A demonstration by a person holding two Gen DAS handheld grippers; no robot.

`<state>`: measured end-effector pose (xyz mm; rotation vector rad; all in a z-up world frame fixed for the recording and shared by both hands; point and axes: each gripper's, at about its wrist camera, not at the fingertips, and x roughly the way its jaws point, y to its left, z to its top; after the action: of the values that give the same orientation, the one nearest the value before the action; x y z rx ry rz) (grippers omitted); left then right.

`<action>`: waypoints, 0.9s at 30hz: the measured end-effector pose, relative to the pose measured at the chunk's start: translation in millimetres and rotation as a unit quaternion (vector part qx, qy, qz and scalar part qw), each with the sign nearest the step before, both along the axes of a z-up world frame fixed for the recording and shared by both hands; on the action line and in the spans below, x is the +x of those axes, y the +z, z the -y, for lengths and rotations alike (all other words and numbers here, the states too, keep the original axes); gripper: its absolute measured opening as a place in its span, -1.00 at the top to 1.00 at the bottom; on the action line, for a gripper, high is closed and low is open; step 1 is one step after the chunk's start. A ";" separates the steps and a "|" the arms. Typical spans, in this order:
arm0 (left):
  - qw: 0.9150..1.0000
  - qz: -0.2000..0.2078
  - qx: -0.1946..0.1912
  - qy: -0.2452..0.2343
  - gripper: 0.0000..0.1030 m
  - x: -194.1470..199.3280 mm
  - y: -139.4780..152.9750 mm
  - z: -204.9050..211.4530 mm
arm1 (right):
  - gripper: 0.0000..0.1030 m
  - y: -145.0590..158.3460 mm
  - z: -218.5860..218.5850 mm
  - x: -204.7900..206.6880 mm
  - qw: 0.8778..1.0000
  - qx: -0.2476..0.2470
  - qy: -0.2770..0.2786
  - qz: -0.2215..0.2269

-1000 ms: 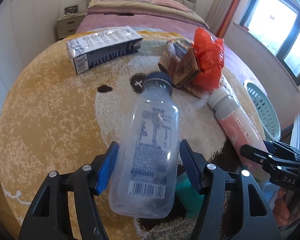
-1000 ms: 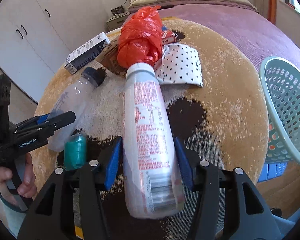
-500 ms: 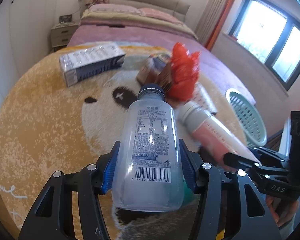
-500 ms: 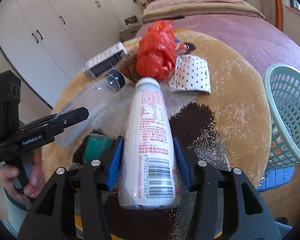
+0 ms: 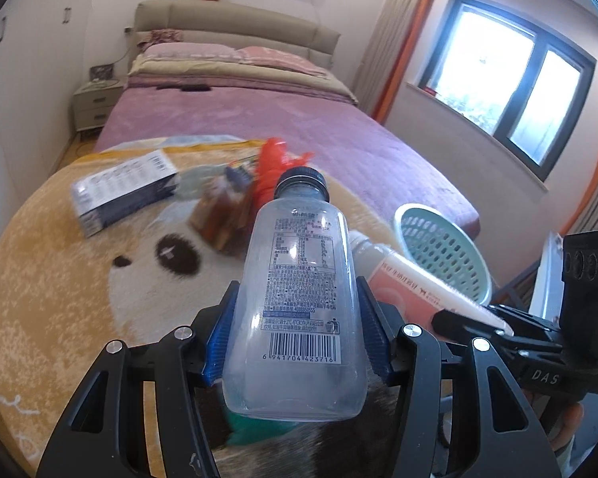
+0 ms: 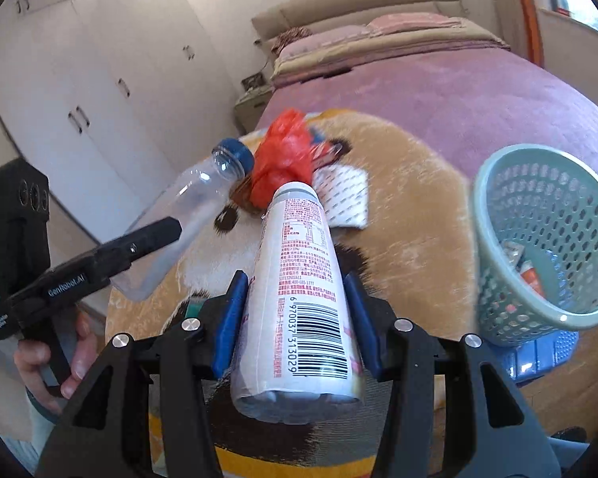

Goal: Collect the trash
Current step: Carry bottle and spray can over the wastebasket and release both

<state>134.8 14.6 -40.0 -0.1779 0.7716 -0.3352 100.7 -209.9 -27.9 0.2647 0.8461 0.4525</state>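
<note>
Bottles (image 5: 299,298) (image 6: 299,290) lifted higher off rug (both clamped)

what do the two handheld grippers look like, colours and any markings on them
Both are black plastic frames with silver screw heads and ribbed blue pads on the fingers. Seen from the right wrist view, the left gripper reads "GenRobot.AI" in white along its side and has a boxy black rear block; bare fingers wrap its handle. Seen from the left wrist view, the right gripper is marked "DAS" in white.

Clear bottle (image 5: 299,302) showing glossy, smooth plastic; white bottle (image 6: 303,294) wearing a printed matt wrap; basket (image 6: 538,239) showing perforated plastic; rug (image 5: 59,279) looking rough, fuzzy pile.
</note>
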 end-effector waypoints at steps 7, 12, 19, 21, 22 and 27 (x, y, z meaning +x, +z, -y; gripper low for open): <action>0.999 -0.001 0.012 -0.052 -0.04 20.2 9.7 59.7 | 0.09 12.0 63.5 1.1 0.997 -0.014 -0.071 0.028; 0.996 -0.007 0.007 -0.094 -0.04 34.2 3.6 105.5 | 0.09 4.0 119.9 12.6 0.991 -0.001 -0.134 0.019; 0.989 -0.022 0.001 -0.149 -0.04 74.4 -16.4 180.0 | 0.09 -15.0 182.5 43.1 0.976 -0.006 -0.217 -0.004; 0.987 -0.027 0.002 -0.159 -0.04 85.6 -23.4 198.9 | 0.09 -22.0 192.8 51.2 0.972 -0.007 -0.233 -0.014; 0.986 -0.030 0.004 -0.163 -0.04 90.2 -27.1 209.2 | 0.09 -28.3 199.8 57.1 0.969 -0.007 -0.244 -0.021; 0.983 -0.044 0.007 -0.178 -0.04 113.4 -49.0 243.5 | 0.09 -51.0 221.6 80.6 0.960 -0.005 -0.276 -0.047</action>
<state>248.2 -228.9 -89.0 -0.0399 0.8929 -0.6631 181.3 -431.6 -78.8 0.4977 0.8258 -0.0874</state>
